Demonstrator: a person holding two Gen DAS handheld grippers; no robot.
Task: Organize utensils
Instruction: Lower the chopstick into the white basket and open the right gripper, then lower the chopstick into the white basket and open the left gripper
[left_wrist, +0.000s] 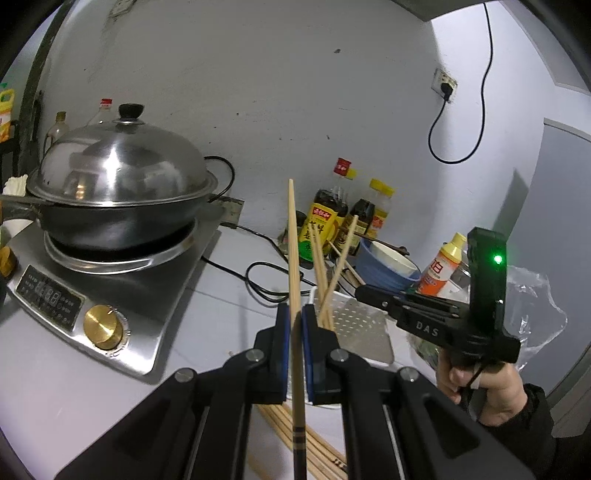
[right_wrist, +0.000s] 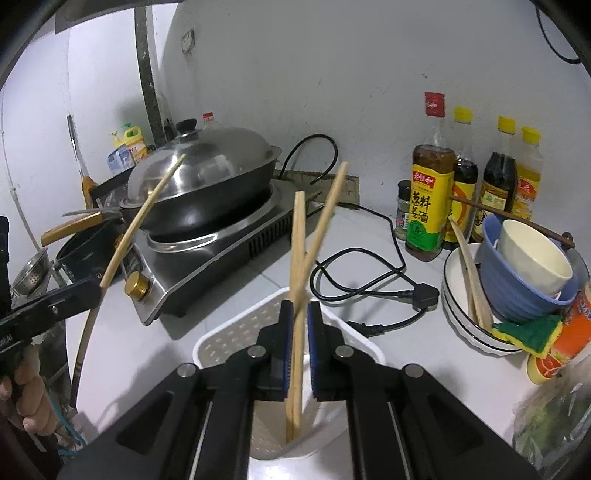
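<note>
Clamping a single chopstick (left_wrist: 294, 258), the left gripper (left_wrist: 295, 325) is pinching it between the blue pads, stick running upright past the jaws w/ its dark banded end toward the camera. Loose chopsticks (left_wrist: 295, 435) are lying on the bench (left_wrist: 92, 387) just below it, not yet picked up. Right gripper (right_wrist: 299, 321) is closing on a pair of chopsticks (right_wrist: 297, 258), the two crossing just above the pads and splaying apart toward the top; lower ends are sitting down inside the white perforated utensil basket (right_wrist: 236, 332) directly under the jaws. From the left wrist view that basket already has a few sticks poking up out of it.

Further back: black power cord (right_wrist: 369, 288) is lying on the bench, induction cooker (left_wrist: 110, 295) w/ lidded wok (left_wrist: 122, 184) to one side, stacked bowls (right_wrist: 517, 273) w/ more chopsticks and a sponge to the other, sauce bottles (right_wrist: 428, 199) along the wall.

Risks, judging from here: crossed pair may be gripped unevenly, so one stick could slip or tip out over the rim on release. Basket looks light, so pushing down off-centre could tilt it. Left stick is held near one end, so it could pivot in the pads or clash w/ the right gripper if both go for the basket together.
</note>
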